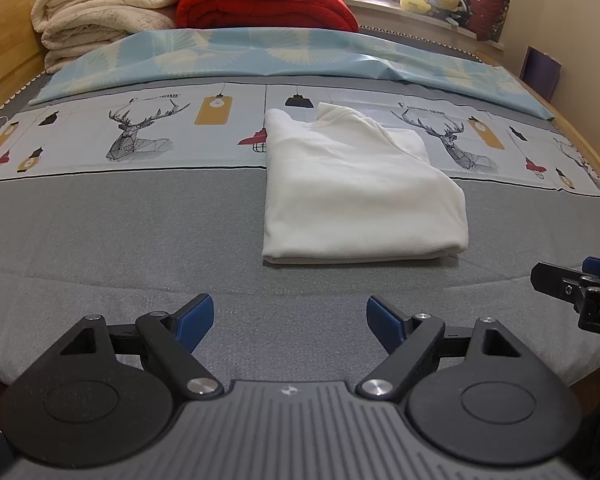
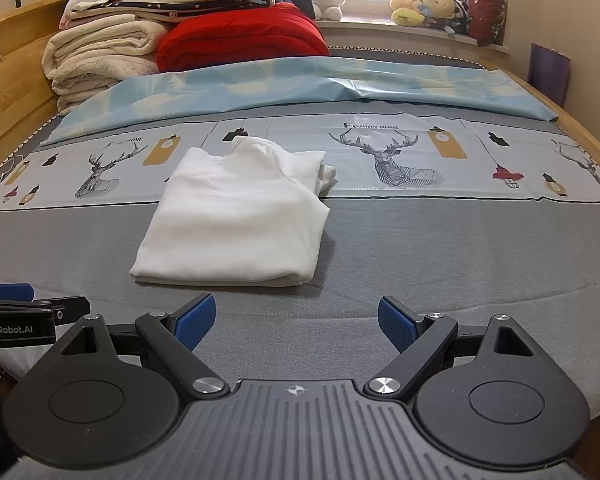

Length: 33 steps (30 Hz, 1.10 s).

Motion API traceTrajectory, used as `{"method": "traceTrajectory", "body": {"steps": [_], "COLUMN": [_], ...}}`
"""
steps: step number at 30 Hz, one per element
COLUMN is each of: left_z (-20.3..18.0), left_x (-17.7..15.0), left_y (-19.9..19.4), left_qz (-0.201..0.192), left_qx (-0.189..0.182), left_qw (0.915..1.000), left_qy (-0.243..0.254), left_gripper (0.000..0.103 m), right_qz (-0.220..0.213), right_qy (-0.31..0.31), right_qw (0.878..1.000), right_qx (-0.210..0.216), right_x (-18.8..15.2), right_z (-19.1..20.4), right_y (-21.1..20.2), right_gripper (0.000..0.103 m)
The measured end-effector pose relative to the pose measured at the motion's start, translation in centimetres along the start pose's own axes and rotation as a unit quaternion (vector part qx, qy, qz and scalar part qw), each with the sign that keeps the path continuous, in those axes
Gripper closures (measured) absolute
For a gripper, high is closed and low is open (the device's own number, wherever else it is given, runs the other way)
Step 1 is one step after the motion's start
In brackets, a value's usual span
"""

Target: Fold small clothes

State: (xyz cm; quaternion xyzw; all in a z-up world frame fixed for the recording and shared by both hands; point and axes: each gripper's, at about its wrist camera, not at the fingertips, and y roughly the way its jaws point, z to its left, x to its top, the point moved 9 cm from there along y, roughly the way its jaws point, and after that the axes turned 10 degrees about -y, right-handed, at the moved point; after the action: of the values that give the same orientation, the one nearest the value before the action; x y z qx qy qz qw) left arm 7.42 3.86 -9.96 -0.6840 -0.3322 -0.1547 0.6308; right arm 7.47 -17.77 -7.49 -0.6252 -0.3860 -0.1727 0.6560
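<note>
A white garment (image 1: 352, 188) lies folded into a neat rectangle on the grey bed cover, its collar at the far end. It also shows in the right wrist view (image 2: 240, 216), left of centre. My left gripper (image 1: 290, 320) is open and empty, low over the near edge of the bed, short of the garment. My right gripper (image 2: 296, 322) is open and empty too, near the front edge and apart from the garment. Part of the right gripper (image 1: 580, 286) shows at the right edge of the left wrist view.
A patterned sheet with deer prints (image 2: 400, 160) and a light blue sheet (image 1: 260, 52) lie beyond the garment. Folded cream blankets (image 1: 100, 12) and a red quilt (image 1: 268, 4) are stacked at the headboard. Soft toys (image 2: 424, 6) sit on the windowsill.
</note>
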Motion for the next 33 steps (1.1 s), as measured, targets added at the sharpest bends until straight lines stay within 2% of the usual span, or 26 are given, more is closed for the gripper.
{"method": "traceTrajectory", "body": {"steps": [33], "left_z": [-0.04], "left_x": [0.01], "left_y": [-0.04], "left_qz": [-0.002], "left_qx": [-0.006], "left_qw": [1.0000], "left_qy": [0.005], "left_gripper": [0.016], "right_qz": [0.001], "right_qy": [0.000], "right_qw": [1.000], "right_qx": [0.002], "right_x": [0.07], "right_z": [0.19], "right_y": [-0.09], "right_gripper": [0.014]}}
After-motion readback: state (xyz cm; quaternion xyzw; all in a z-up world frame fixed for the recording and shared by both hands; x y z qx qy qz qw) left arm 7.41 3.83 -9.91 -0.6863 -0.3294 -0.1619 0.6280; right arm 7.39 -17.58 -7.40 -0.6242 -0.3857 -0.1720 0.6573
